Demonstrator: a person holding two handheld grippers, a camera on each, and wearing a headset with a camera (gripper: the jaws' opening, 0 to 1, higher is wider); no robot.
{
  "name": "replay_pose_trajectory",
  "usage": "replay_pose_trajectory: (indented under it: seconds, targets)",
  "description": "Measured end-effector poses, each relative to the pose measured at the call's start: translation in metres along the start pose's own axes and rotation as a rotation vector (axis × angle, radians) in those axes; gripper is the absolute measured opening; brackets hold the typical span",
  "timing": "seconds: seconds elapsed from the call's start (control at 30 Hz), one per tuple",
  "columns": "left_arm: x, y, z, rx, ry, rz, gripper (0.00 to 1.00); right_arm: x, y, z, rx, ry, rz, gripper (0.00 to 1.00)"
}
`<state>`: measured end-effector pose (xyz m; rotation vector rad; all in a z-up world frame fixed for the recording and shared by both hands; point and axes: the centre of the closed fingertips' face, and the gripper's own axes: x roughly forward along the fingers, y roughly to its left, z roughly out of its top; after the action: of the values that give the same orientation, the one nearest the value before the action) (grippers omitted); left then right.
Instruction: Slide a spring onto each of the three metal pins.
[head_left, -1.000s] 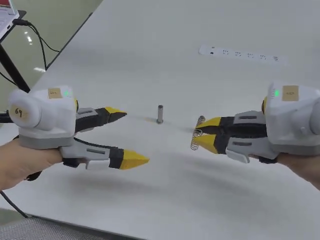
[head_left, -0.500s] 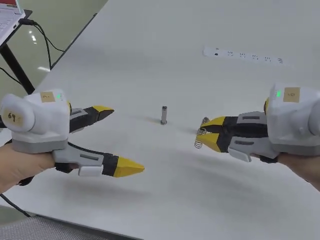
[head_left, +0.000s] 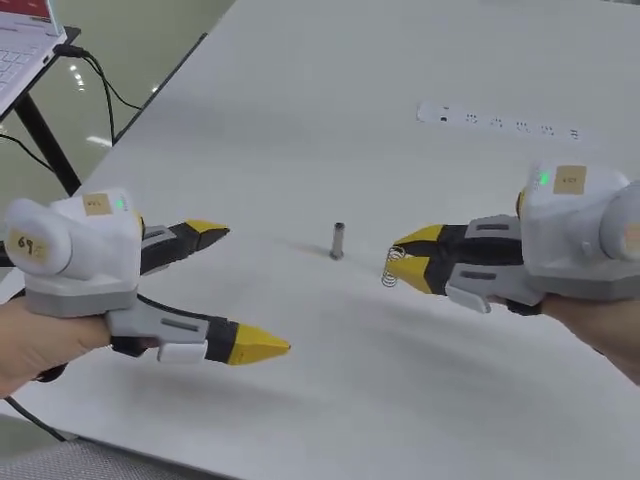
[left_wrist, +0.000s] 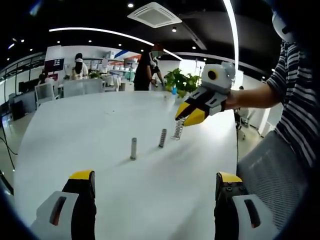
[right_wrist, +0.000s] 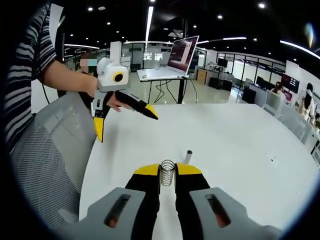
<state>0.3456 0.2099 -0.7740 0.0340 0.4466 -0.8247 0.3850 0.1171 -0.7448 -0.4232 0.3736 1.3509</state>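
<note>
A bare metal pin (head_left: 338, 241) stands upright on the white table (head_left: 330, 100). Just right of it, my right gripper (head_left: 400, 264) is shut on a small coil spring (head_left: 390, 270) that hangs at its yellow tips. The spring (right_wrist: 167, 172) sits clamped between the jaws, with the pin (right_wrist: 188, 156) just beyond. My left gripper (head_left: 243, 290) is held open and empty, left of the pin. From the left gripper (left_wrist: 155, 176) I see the bare pin (left_wrist: 133, 148), a second upright piece (left_wrist: 163, 138) that looks coiled, and the held spring (left_wrist: 178, 129).
A white power strip (head_left: 500, 122) lies at the far right of the table. A laptop (head_left: 25, 35) on a stand with dangling cables stands off the table's left edge. A grey mesh chair (right_wrist: 50, 150) is behind the near edge.
My right gripper has carried the spring closer to the pin. My left gripper has drawn back to the left, away from the pin, still open.
</note>
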Motion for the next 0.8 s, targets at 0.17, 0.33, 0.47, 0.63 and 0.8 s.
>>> replay_pose_trajectory:
  seconds: [0.17, 0.33, 0.47, 0.63, 0.8]
  targets:
    - [-0.001, 0.001, 0.0, -0.002, -0.002, 0.002, 0.98, 0.011, -0.014, 0.005, 0.004, -0.005, -0.012, 0.07]
    - [-0.002, 0.001, 0.0, -0.004, -0.001, 0.004, 0.98, 0.025, -0.029, 0.013, 0.009, -0.012, -0.033, 0.07]
    - [-0.002, 0.0, 0.0, -0.005, -0.006, 0.005, 0.98, 0.034, -0.038, 0.022, 0.019, -0.023, -0.049, 0.07]
    - [-0.004, 0.0, 0.001, -0.005, -0.008, 0.008, 0.98, 0.047, -0.047, 0.03, 0.044, -0.039, -0.059, 0.07]
    - [-0.005, 0.001, 0.001, -0.006, -0.01, 0.013, 0.98, 0.057, -0.049, 0.03, 0.075, -0.038, -0.06, 0.07]
